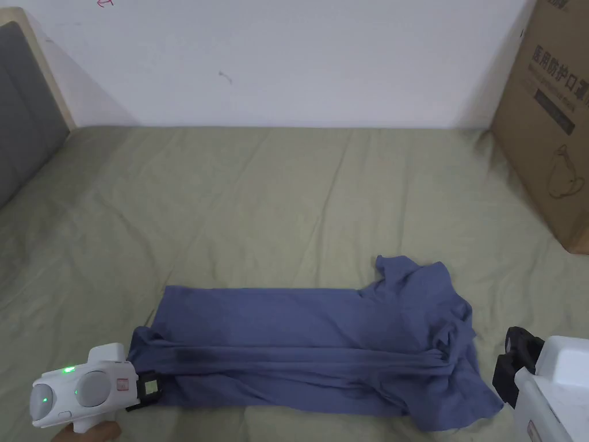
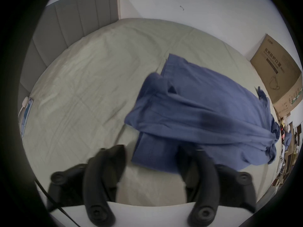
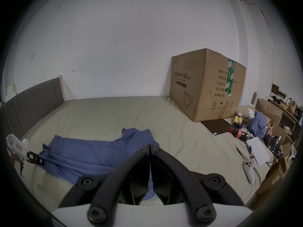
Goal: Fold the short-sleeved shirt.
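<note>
Left gripper (image 2: pixel 151 156): jaws spread wide apart, hovering at the left end of the shirt; one jaw is over bare sheet, the other over the shirt's near corner. Nothing is held between them. In the head view it sits at the lower left (image 1: pixel 150 390), its black tip touching or just beside the shirt's left edge; which one cannot be told.

Right gripper (image 3: pixel 150 146): jaws pressed together with no gap, no cloth visible at the tips. It points across the bed from the shirt's right end. In the head view it sits at the lower right (image 1: pixel 512 368), just beside the shirt's right edge.

Hand (image 1: pixel 95 431): part of it shows under the left gripper's white handle.

Shirt (image 1: pixel 322 345): blue, lying lengthwise across the near part of the bed, between the two grippers. The near long edge is folded over the body in a loose, creased band. The right end is bunched and rumpled.

Bed (image 1: pixel 287 201): covered with a pale green, wrinkled sheet.

Headboard (image 1: pixel 23 115): grey, padded, at the left.

Box (image 1: pixel 546 126): large cardboard, on the bed's far right, against the white wall.
</note>
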A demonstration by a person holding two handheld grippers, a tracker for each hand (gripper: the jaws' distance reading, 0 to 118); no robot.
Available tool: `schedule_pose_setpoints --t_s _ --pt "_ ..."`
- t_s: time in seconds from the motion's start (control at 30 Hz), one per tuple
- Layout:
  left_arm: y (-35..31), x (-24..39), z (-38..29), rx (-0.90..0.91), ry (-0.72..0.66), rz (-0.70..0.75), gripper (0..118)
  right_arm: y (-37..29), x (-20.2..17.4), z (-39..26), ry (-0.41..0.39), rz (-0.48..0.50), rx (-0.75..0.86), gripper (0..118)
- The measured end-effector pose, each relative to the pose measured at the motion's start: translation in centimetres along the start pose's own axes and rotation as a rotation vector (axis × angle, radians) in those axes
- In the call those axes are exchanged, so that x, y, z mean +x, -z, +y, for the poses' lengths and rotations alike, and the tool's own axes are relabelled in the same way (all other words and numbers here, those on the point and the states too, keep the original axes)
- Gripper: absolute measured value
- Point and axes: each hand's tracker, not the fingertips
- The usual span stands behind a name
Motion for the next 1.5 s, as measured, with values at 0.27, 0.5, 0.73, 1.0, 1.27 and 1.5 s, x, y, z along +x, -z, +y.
schedule_pose_setpoints --t_s 0.27,0.5,0.73,1.0,1.27,1.5 --pt "-1.2 1.1 -1.1 0.063 0.04 0.011 6 5.6 3.1 -4.6 0.063 -0.037 -0.283 12" --pt "-4.3 0.2 -0.9 0.118 -0.003 -0.057 4 11.8 3.6 -8.4 0.174 0.013 -0.547 92" --pt "-4.6 0.3 -0.9 0.132 0.009 -0.049 4 13.9 2.6 -10.1 0.156 0.046 -0.609 36" --pt "-5.9 -0.3 -2.2 0.126 -0.036 -0.079 4 8.5 2.4 -6.9 0.156 0.082 -0.526 13" --pt "-9.5 -2.2 -6.7 0.105 -0.062 -0.093 4 0.8 4.5 -7.3 0.181 0.081 -0.506 13" --pt "-9.5 -3.8 -12.8 0.024 -0.078 -0.074 4 -2.2 6.0 -12.4 0.228 0.062 -0.593 13"
